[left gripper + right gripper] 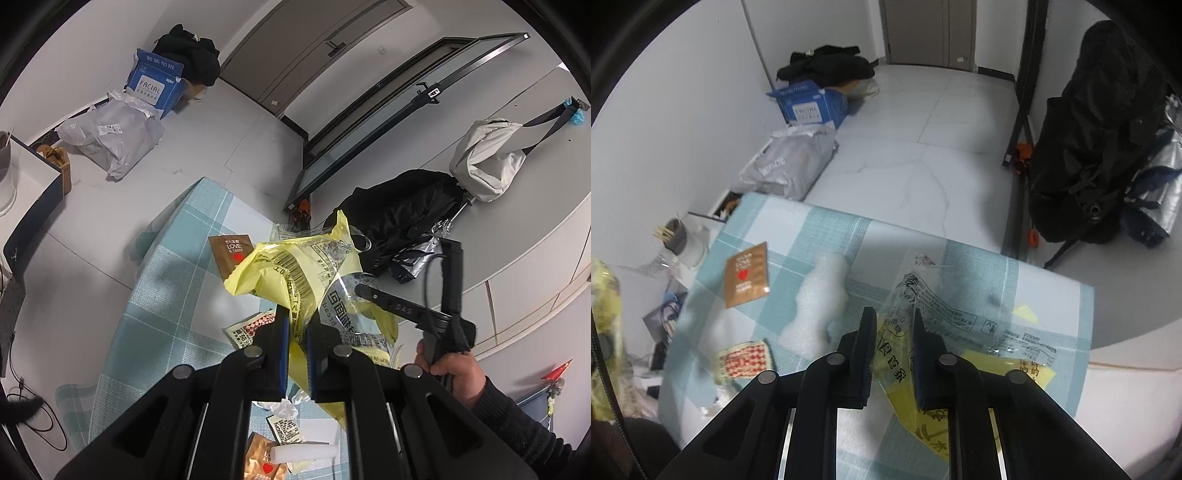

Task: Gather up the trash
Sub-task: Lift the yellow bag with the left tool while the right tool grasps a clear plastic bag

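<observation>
yellow wrapper point(295, 273) pinched in left claw point(297, 339); right claw point(892, 332) clamped on clear wrapper point(945, 317)

We are in a lived-in home room: pale tiled floor point(923, 122), a closed door point(916, 29), a facial-tissue box point(157, 83), a hung bag point(487, 158).
</observation>
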Motion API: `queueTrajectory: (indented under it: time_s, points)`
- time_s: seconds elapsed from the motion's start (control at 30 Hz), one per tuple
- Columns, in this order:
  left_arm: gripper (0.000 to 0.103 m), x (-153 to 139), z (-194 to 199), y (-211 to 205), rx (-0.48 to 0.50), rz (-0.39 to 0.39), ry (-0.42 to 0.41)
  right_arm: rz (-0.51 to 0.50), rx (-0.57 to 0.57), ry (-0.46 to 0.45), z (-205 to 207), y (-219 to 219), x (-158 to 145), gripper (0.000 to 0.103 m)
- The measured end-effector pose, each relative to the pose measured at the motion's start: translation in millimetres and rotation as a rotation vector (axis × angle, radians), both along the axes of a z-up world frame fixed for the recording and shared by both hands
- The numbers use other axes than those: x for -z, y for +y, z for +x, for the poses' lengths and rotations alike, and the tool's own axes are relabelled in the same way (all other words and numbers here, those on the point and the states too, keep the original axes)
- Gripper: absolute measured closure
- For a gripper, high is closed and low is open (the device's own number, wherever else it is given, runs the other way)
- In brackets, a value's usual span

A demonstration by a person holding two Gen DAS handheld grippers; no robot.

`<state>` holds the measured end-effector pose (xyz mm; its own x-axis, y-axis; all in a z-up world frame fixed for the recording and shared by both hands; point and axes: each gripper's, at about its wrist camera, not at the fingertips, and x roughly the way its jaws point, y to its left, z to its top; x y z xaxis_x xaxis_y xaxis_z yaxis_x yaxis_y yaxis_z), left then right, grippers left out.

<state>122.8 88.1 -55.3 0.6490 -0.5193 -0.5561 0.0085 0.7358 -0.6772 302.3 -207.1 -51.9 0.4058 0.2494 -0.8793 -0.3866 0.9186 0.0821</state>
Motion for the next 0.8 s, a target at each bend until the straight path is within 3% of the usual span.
queueTrajectory:
  time_s: [0.17, 0.37, 0.8]
  points:
    - [0.099, -7.0, -4.3, -9.8, 0.008, 0.08, -0.056, 0.131, 0.022, 0.009, -14.5, -19.0, -20.8, 0.087]
    - [0.099, -15.7, -9.7, -27.2, 0.039, 0.123, -0.09, 0.226, 0.049, -0.035, -52.3, -47.4, -54.5, 0.087]
    - [0.099, -91.4, -46.9, -107.9, 0.21, 0.221, -0.239, 0.353, 0.151, -0.263, -156.5, -159.6, -148.2, 0.087]
